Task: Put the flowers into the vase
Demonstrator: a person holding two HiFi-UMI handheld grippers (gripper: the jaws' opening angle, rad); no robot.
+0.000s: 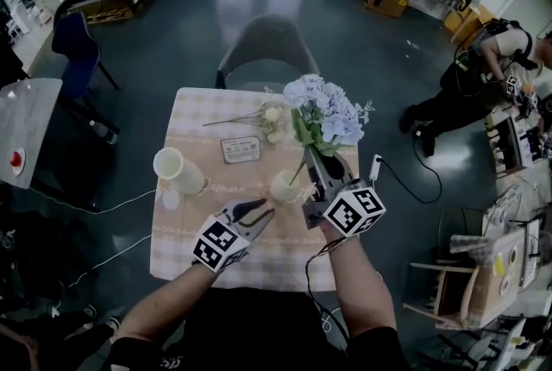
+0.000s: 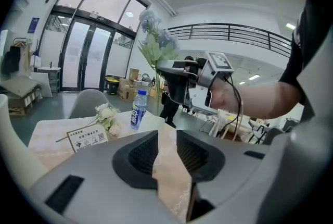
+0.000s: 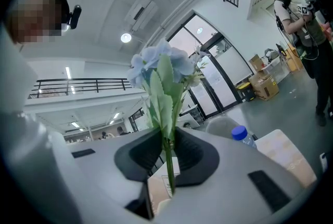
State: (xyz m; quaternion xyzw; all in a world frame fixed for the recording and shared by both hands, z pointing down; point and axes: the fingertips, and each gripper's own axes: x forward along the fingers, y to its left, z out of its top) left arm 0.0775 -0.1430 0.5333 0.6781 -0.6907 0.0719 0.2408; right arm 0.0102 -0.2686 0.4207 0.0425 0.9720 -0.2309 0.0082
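While pinched shut on the thin stem point(image 3: 167, 165) of the blue flowers point(image 1: 323, 115), looks only lightly secure in the right gripper point(image 1: 315, 158): heavy head up top, narrow grip low down, so likely to swivel or slide if bumped. Puts the stem's lower end right at the mouth of the small cream vase point(image 1: 285, 186), near the middle of the tablecloth point(image 1: 185, 244); cannot tell whether already inside or just over the rim. Could tip that light-looking vase by pressing the stem sideways on the rim, with no support on it: left gripper point(image 1: 259, 210) just beside it, jaws a small way apart, empty, with only tablecloth in the gap. Could also miss the mouth altogether, given blooms in the line of sight from above. Leaves white flowers point(image 1: 269, 121) lying flat farther back, beside a sign card point(image 1: 240, 150), not yet in. Head view only: gives vase, larger cream cup point(image 1: 178, 170) at left, overall layout. Right gripper view only: gives pad contact on the stem. Left gripper view only: gives blue flowers upright from the side, plus a water bottle point(image 2: 138, 109) not made out from above.
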